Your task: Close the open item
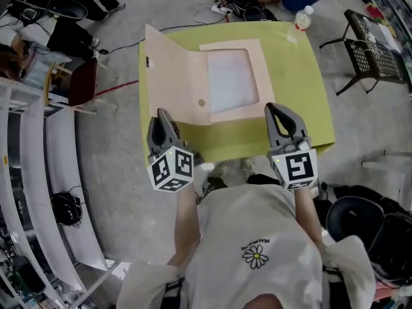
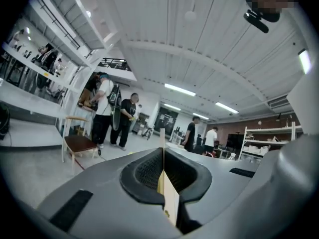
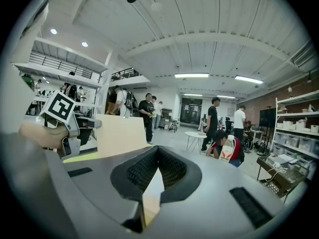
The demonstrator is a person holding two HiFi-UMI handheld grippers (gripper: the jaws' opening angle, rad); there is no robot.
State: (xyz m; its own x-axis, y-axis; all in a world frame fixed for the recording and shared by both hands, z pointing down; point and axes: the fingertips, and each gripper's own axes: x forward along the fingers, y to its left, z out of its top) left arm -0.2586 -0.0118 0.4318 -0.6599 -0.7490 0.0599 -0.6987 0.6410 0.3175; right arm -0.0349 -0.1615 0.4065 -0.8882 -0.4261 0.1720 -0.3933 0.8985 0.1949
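Left gripper (image 1: 161, 113) fingers clamp the card folder (image 1: 225, 82) by its open flap, ready to fold it shut; right gripper (image 1: 277, 109) fingers rest together, empty.

No text can be read anywhere: the tiny curved lettering (image 1: 256, 243) above the daisy (image 1: 255, 257) on the person's shirt (image 1: 257, 214), low in the head view, is too small.

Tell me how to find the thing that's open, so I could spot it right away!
Look at the big yellow-green table. Lying on it is a wide peach-coloured folder, its left flap lifted up and a white window in its other half. Its only neighbour is a small bottle by the far corner, which stands upright.
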